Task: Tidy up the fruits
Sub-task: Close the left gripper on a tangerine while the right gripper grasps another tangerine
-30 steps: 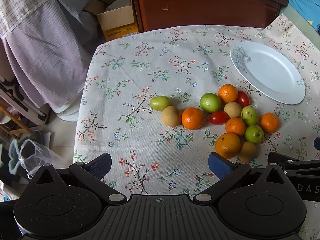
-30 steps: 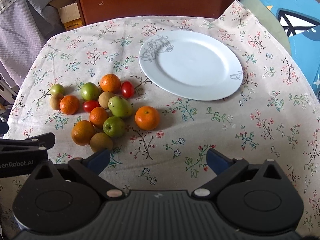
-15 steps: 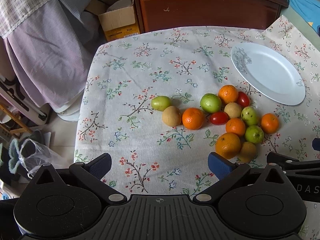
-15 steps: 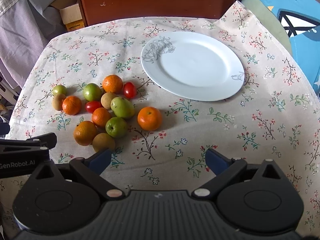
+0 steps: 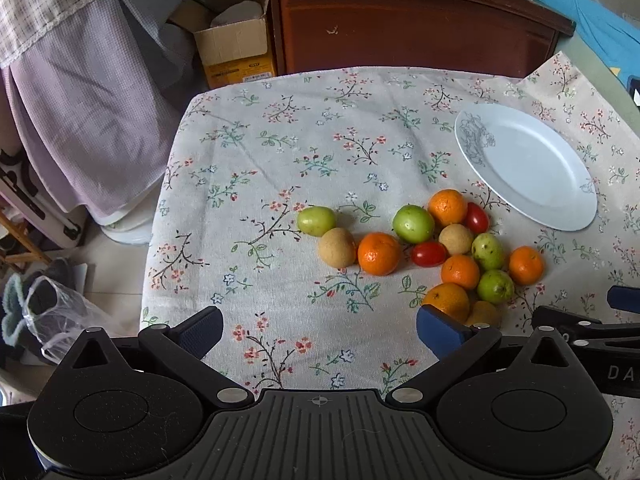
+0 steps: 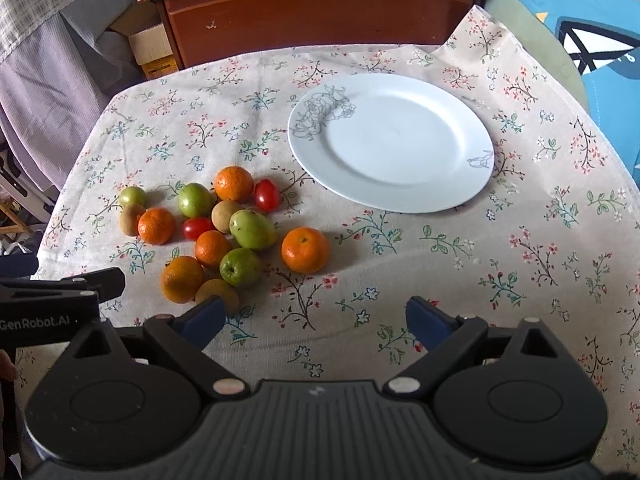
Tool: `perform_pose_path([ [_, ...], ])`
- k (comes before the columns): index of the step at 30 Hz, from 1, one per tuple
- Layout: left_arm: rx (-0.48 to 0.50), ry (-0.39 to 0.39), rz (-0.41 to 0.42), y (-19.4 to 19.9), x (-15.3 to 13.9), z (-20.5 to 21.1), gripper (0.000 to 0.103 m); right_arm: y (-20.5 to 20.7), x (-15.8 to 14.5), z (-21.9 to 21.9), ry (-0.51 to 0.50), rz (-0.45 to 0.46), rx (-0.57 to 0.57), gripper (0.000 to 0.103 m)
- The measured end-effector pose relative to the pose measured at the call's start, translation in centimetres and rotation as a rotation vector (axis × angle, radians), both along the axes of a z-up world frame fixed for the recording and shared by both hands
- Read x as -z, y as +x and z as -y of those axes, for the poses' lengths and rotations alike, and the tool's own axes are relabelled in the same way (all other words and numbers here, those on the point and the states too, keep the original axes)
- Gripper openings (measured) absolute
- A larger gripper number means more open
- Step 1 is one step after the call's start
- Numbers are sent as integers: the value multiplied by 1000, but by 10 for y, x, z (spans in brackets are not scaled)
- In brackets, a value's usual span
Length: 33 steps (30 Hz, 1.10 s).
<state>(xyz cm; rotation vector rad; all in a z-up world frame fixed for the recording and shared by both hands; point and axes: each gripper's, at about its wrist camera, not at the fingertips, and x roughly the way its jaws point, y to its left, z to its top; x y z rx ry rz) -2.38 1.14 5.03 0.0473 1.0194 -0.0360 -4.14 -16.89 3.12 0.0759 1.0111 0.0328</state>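
A cluster of small fruits lies on the floral tablecloth (image 5: 304, 160): several oranges, green fruits, tan round fruits and two red cherry tomatoes (image 5: 429, 253). One orange (image 6: 305, 249) sits apart at the cluster's right edge, closest to the white plate (image 6: 392, 140), which holds nothing. My left gripper (image 5: 320, 330) hovers open over bare cloth near the table's front, with the fruits ahead and to its right. My right gripper (image 6: 314, 320) is open with its jaws closing, nothing between them; the lone orange lies just ahead of it.
A dark wooden cabinet (image 5: 408, 28) stands behind the table. A cardboard box (image 5: 236, 50) and hanging checked cloth (image 5: 76, 92) are at the back left beyond the table edge. Blue fabric (image 6: 592, 24) lies off the table's right side. Each gripper shows at the other view's edge.
The right gripper's jaws have narrowed slightly and it has eased a little toward the fruits. The left gripper and the fruits stay where they were.
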Motion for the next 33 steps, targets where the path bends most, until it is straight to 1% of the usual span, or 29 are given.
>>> perform_pose_path([
  [2,1,-6,-9,2,0,-3,103,0,-3,6,28,19,-5,90],
  [5,37,-11,8,2,-5,-4,103,-1,-6,17,49,52,-5,84],
  [6,52,-3,16,2,-6,-4,103,-2,-7,20,62,60,-5,83],
  [8,85,24,39,3,-10,-4,103,-5,-7,27,103,73,-17,78],
  [10,110,42,64,3,-13,-4,103,-8,-6,29,125,80,-33,71],
  [11,113,31,69,2,-13,-6,103,-9,-5,29,124,86,-37,69],
  [14,117,-50,55,-1,-9,-9,102,-9,-2,32,133,106,-32,60],
  [16,144,-67,50,-3,-6,-4,101,-7,2,33,152,109,-32,50],
  [20,218,-49,87,-9,-4,10,101,-1,11,34,188,112,-29,44],
  [24,239,-63,84,-8,3,16,100,6,17,32,202,113,-28,44],
  [26,255,-80,81,-7,6,19,96,8,19,31,215,122,-39,44],
  [29,279,-100,89,-7,10,23,92,12,21,26,198,126,-53,40],
  [33,301,-116,84,-6,14,29,81,16,24,25,194,126,-57,38],
])
